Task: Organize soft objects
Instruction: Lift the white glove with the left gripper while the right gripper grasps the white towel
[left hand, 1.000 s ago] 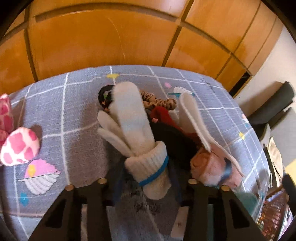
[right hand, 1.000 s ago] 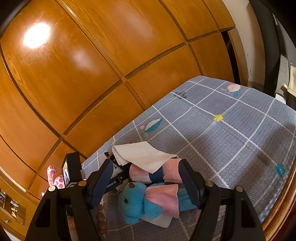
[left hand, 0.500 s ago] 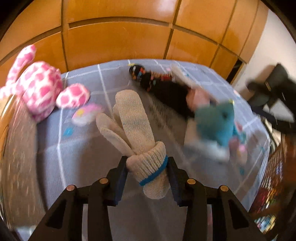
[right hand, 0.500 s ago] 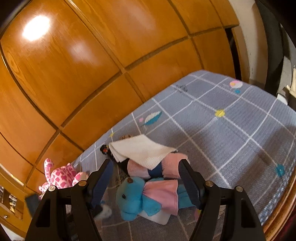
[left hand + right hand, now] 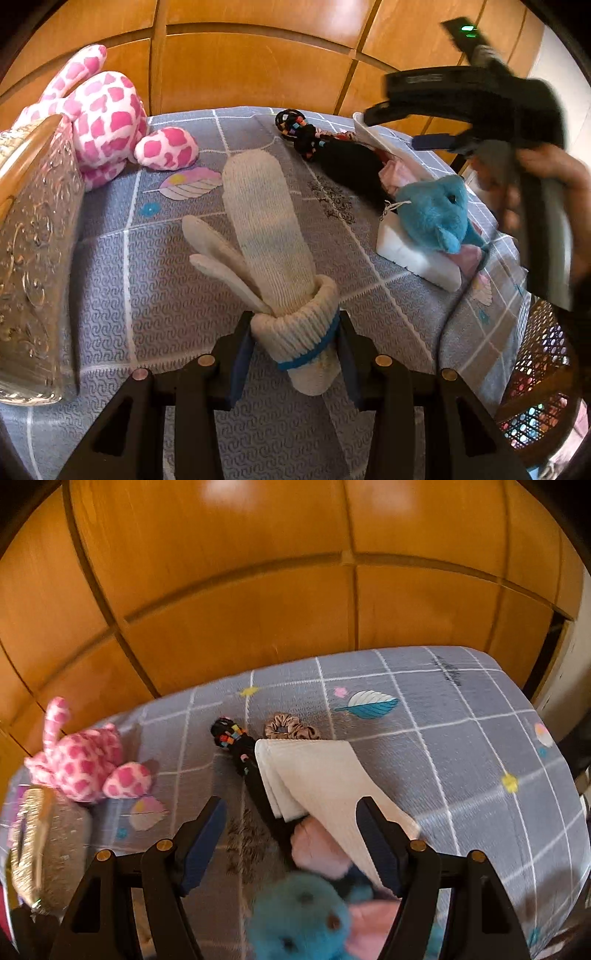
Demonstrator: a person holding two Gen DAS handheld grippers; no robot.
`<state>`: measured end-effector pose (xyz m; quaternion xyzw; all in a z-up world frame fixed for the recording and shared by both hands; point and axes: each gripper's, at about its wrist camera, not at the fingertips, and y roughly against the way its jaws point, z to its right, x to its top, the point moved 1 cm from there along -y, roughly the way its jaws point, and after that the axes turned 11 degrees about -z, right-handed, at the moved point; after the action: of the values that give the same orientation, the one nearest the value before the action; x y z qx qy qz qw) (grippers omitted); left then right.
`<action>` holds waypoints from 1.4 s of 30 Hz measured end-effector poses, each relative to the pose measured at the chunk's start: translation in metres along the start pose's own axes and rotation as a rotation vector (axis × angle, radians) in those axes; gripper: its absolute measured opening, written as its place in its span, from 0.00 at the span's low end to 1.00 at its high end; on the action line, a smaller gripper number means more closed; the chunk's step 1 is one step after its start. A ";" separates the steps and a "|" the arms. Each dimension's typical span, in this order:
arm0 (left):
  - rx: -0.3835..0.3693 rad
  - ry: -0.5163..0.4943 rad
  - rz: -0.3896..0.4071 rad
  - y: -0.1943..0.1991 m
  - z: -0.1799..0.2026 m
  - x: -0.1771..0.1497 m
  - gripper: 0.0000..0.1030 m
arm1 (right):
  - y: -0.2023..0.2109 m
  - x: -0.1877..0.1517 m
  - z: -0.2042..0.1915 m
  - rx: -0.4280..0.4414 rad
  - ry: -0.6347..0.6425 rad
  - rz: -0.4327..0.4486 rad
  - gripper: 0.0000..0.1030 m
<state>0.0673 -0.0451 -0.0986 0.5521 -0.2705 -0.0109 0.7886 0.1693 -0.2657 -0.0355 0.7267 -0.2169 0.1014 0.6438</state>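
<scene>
I've got the cream knitted glove with a blue cuff band [image 5: 275,258] clamped at its cuff in my left claw [image 5: 293,350], above the grey checked cloth [image 5: 155,295], while my right claw [image 5: 291,838] hangs spread wide over the blue plush toy [image 5: 299,919] and folded white towel [image 5: 321,775].

Both wrist views look down along their fingers, close over the gray bedspread [image 5: 147,288], toward the wooden wall [image 5: 258,609]. Both show the pink toy [image 5: 107,110] at upper left and the blue toy [image 5: 299,919].
</scene>
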 end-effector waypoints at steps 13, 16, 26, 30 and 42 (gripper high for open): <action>-0.005 0.015 0.015 -0.001 -0.001 -0.007 0.46 | -0.030 0.015 0.019 0.030 -0.085 0.032 0.04; 0.005 0.004 0.019 0.000 0.001 -0.009 0.46 | -0.031 0.016 0.019 0.087 -0.092 0.003 0.04; 0.039 -0.014 0.023 0.003 0.008 -0.011 0.43 | -0.051 0.014 0.008 0.053 -0.023 -0.088 0.04; 0.049 -0.021 0.022 0.008 0.009 -0.017 0.43 | -0.058 0.010 0.000 0.047 0.025 -0.123 0.04; 0.044 -0.054 0.077 0.073 0.007 -0.045 0.40 | -0.058 0.005 -0.014 -0.065 0.125 -0.093 0.04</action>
<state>0.0058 -0.0082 -0.0516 0.5580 -0.3131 0.0106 0.7684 0.2012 -0.2487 -0.0832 0.7069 -0.1453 0.1093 0.6836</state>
